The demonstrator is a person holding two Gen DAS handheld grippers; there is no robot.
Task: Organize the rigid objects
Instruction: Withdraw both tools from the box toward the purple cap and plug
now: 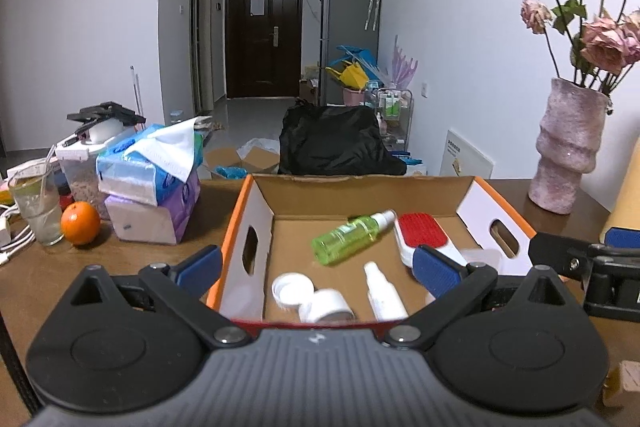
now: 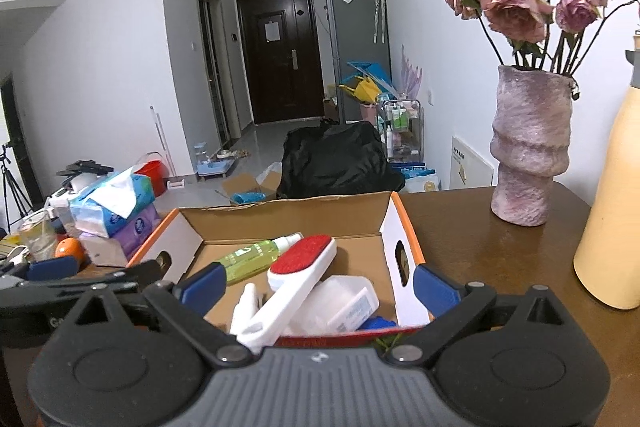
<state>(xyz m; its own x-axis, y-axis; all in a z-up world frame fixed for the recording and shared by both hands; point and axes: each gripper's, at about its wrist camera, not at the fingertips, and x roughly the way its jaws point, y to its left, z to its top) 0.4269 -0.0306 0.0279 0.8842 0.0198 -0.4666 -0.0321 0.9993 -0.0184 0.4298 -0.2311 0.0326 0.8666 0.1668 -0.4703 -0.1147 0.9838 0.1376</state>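
No label is legible; the cardboard box (image 1: pixel 256 203) holds a green bottle (image 1: pixel 348 235) at 12 o'clock of the empty, spread left gripper (image 1: pixel 318 269); right gripper (image 2: pixel 316 285) likewise spread

- Both views are evenly and fairly brightly lit by soft indoor light from overhead; the white walls (image 1: pixel 92 7) carry a cool, slightly blue cast.
- Shadows are faint: a soft one lies inside the cardboard box (image 1: pixel 486 223) ahead of the jaws, under its far wall.
- A dull sheen shows on the bench (image 2: pixel 472 231) to the right of the jaws.
- Fisheye bending curves the door (image 2: pixel 286 55) and walls; dark corners frame each picture.
- The green bottle (image 1: pixel 348 235) between the jaws looks slightly smeared; the far hallway stays reasonably sharp.
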